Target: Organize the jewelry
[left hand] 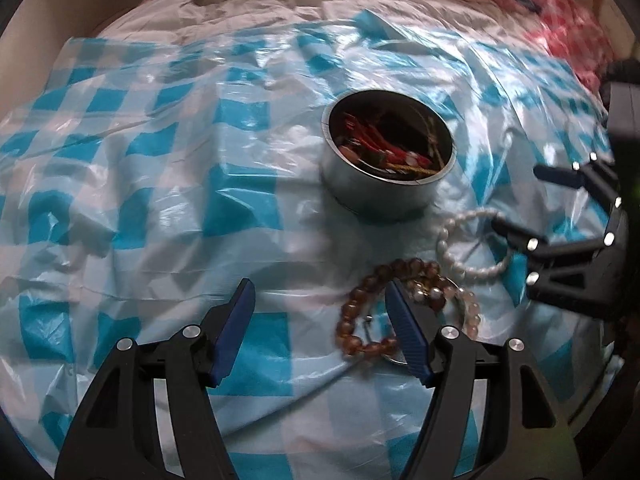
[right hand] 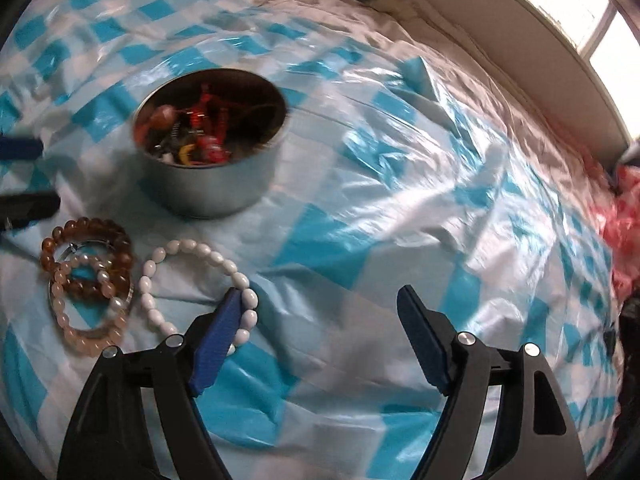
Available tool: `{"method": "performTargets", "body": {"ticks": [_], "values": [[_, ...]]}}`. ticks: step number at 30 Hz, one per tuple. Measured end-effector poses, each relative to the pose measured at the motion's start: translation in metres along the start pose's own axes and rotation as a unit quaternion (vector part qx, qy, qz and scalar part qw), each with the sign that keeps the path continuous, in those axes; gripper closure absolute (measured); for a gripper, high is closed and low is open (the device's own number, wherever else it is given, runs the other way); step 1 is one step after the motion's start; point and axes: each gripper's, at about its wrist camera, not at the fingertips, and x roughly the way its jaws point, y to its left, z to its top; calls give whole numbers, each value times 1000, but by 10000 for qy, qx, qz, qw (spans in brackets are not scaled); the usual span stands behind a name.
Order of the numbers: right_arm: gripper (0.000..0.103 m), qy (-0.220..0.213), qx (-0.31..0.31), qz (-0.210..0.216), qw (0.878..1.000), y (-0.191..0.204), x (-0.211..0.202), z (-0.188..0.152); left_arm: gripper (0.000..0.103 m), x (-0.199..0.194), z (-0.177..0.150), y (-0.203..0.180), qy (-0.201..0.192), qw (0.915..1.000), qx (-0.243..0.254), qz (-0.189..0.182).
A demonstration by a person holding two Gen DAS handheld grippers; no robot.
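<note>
While both claws gape empty, I'd drop my right claw (right hand: pixel 320 304) astride the white bead bracelet (right hand: pixel 192 280), pinch one strand, and lift toward the tin (right hand: pixel 212 188); left claw (left hand: pixel 320 296) idle.

blue-and-white checkered plastic sheet (left hand: pixel 168 184) crumpled over bed, pale bedsheet (left hand: pixel 248 12) at 12 o'clock, red-and-white plastic (left hand: pixel 568 36) at 2 o'clock, bright window (right hand: pixel 568 4) at 1 o'clock in right view

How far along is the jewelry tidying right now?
Done: the tin already holds a tangle of jewelry. In hand: nothing; the left gripper and right gripper are both open. Left: the white bracelet, brown bracelet and pink bracelet lie on the checkered sheet.
</note>
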Motion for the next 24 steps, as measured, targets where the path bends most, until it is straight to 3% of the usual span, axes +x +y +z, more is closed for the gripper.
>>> {"method": "performTargets", "body": {"ticks": [6,7,8,10,12,13,14,16,18,21,23,24], "values": [[29,80,-158,214,9996,4,3,-4,39,18,-6,-16,180,9992,301,195],[32,99,-208,227,9995,6,3,-5,44,19,-6,-18,182,9991,319,187],[34,112,-220,250,9994,7,3,-7,49,20,-7,-20,182,9993,313,135],[41,128,-270,298,9991,12,5,-7,78,20,-6,-25,267,9990,302,-178],[55,141,-275,446,9985,15,5,-9,90,16,-7,-29,263,9984,386,-307],[65,149,-275,545,9980,17,4,-9,96,13,-6,-28,267,9975,328,-561],[73,150,-297,587,9977,18,3,-10,97,11,-6,-26,259,9965,248,-751],[75,162,-306,604,9976,20,2,-10,99,6,-5,-22,204,9950,102,-976],[75,189,-241,655,9974,18,3,-11,99,5,-5,-18,187,9951,28,-966],[73,229,-208,668,9973,17,5,-12,98,10,-5,-14,255,9959,-95,-868],[65,240,-204,590,9978,16,6,-12,96,11,-4,-13,267,9954,-114,-915],[65,250,-199,586,9978,15,7,-12,90,11,-4,-14,257,9952,-113,-942]]}}
